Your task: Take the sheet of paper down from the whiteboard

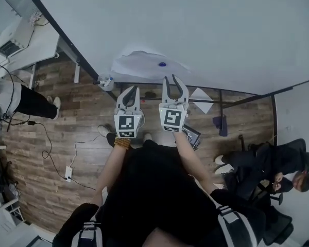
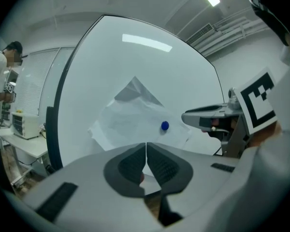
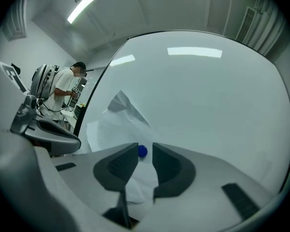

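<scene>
A crumpled white sheet of paper (image 1: 141,63) hangs on the whiteboard (image 1: 206,30), pinned by a round blue magnet (image 1: 162,64); its upper corner is folded over. My right gripper (image 1: 172,78) is open just below the magnet. In the right gripper view the magnet (image 3: 142,151) shows in the gap between the pads of my right gripper (image 3: 145,148), slightly beyond them, with the paper (image 3: 118,127) behind. My left gripper (image 1: 130,89) is shut and empty, short of the sheet's lower edge. In the left gripper view, my left gripper (image 2: 146,148) points at the paper (image 2: 130,120), left of the magnet (image 2: 165,125).
The whiteboard's dark frame and stand (image 1: 221,104) run under the grippers over a wooden floor. A loose white sheet (image 1: 201,99) lies by the stand. A person in a white shirt (image 1: 10,94) stands by a desk (image 1: 28,45) at left; another sits at right (image 1: 278,163). A cable and power strip (image 1: 68,172) lie on the floor.
</scene>
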Action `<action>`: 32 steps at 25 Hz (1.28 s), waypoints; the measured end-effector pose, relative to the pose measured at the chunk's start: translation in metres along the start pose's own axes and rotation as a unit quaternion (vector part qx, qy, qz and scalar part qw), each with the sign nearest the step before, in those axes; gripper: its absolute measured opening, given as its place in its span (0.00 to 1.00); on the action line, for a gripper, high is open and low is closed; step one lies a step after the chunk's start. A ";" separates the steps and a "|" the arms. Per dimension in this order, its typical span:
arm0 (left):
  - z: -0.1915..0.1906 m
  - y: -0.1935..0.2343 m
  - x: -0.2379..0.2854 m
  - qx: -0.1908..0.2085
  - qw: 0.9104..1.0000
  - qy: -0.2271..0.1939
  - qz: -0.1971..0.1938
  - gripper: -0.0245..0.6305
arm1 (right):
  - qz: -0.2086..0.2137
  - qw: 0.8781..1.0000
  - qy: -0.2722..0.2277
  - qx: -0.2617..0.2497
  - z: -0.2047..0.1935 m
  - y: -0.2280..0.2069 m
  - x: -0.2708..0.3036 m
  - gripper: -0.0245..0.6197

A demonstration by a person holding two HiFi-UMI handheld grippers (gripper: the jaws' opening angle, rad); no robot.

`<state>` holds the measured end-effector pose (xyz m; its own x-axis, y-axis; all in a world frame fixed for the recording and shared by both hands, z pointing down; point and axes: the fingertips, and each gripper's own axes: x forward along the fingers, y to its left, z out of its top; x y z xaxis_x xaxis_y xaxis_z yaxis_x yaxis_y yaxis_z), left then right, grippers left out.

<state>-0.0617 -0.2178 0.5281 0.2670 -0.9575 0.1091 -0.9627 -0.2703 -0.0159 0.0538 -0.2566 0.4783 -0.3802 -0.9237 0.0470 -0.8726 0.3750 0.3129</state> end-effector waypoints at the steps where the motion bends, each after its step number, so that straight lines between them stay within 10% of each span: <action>1: -0.003 0.003 0.001 -0.003 1.000 -0.001 0.001 0.06 | 0.001 1.000 0.002 -0.003 -0.001 0.001 0.003 0.18; 32: -0.021 0.027 0.019 0.014 0.999 0.028 -0.045 0.06 | -0.034 0.998 0.051 0.015 -0.020 0.010 0.060 0.28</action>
<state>-0.0831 -0.2412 0.5510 0.3482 -0.9224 0.1671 -0.9333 -0.3579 -0.0307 0.0280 -0.3098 0.5034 -0.2872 -0.9500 0.1224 -0.9047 0.3110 0.2911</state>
